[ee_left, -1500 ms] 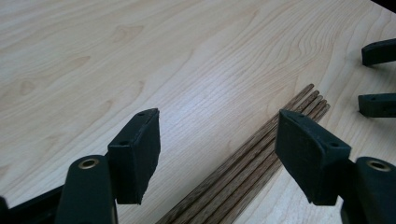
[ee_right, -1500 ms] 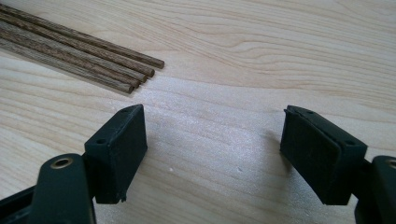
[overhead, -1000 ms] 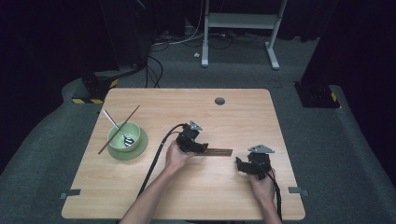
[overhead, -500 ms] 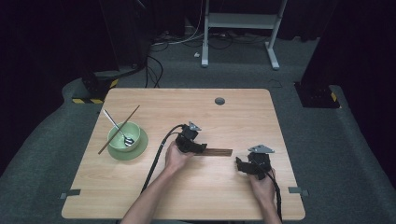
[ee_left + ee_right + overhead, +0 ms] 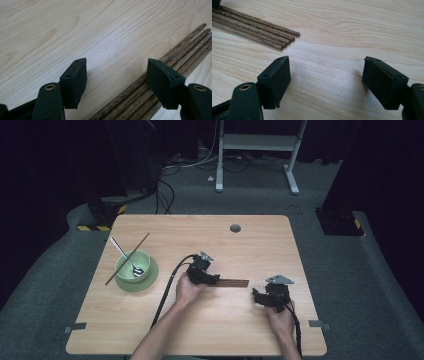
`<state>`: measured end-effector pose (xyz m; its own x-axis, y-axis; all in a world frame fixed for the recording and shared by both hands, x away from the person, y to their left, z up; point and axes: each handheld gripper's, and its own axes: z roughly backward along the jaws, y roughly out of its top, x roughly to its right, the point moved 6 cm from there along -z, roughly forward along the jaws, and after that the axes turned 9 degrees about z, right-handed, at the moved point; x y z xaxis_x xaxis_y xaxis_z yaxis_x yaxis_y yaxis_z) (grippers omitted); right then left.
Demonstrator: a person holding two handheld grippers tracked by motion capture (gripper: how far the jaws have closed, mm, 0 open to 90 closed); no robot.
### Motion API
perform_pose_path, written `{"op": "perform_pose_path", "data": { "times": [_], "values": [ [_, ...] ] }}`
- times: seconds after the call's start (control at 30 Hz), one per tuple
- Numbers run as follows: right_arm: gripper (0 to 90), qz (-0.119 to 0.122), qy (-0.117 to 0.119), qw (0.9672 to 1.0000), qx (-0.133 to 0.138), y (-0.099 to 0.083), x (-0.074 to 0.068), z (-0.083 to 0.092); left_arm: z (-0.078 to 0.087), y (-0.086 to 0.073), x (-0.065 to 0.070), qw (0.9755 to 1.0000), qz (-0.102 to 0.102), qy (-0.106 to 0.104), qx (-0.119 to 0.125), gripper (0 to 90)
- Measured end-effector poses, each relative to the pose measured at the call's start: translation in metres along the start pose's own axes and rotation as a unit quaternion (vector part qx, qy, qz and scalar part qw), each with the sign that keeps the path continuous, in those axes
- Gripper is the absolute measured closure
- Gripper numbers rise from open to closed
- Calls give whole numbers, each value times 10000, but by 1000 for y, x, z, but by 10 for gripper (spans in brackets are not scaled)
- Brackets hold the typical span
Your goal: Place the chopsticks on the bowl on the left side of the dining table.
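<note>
On a light wooden table, a person's two hands work a pair of black handheld grippers. At table centre, the left gripper sits low over a bundle of dark wooden chopsticks, its jaws spread wide; the bundle runs under the right-hand jaw in the left gripper view, while bare wood lies between the pads. The sticks lie flat and side by side on the tabletop, their tips pointing away toward the person's right. Just beyond those tips, the right gripper hovers near the table's right front, jaws likewise wide apart with nothing between them; the stick ends show at the upper left of the right gripper view, apart from its pads. Well to the left stands a green bowl on a matching green plate, a metal spoon resting inside it and a single chopstick laid slantwise across its rim.
</note>
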<state>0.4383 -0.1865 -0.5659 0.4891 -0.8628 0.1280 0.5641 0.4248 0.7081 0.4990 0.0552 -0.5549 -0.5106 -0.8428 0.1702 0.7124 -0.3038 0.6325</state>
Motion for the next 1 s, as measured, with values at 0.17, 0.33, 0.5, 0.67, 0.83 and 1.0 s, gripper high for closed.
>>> {"op": "perform_pose_path", "data": {
  "times": [0.17, 0.33, 0.5, 0.67, 0.83, 1.0],
  "values": [
    [222, -2, 1, 10000, -1, 0, 0, 0, 2, -1, -3, 10000, -16, 73, -30, 333],
    [222, -1, 1, 10000, 0, 0, 0, 0, 3, 0, -7, 9999, -26, 112, -73, 341],
    [222, -2, 2, 10000, -1, 0, 0, 0, 2, 2, -8, 9999, -28, 137, -46, 351],
    [222, -2, 1, 10000, 0, 0, 0, 0, 1, 1, -10, 9997, -64, 214, -84, 355],
    [222, -1, 1, 10000, -1, 0, 0, 0, 0, 2, -13, 9996, -49, 287, -59, 381],
    [222, -2, 1, 10000, -1, 0, 0, 0, 0, 4, -16, 9991, -93, 400, -47, 422]
  ]
}}
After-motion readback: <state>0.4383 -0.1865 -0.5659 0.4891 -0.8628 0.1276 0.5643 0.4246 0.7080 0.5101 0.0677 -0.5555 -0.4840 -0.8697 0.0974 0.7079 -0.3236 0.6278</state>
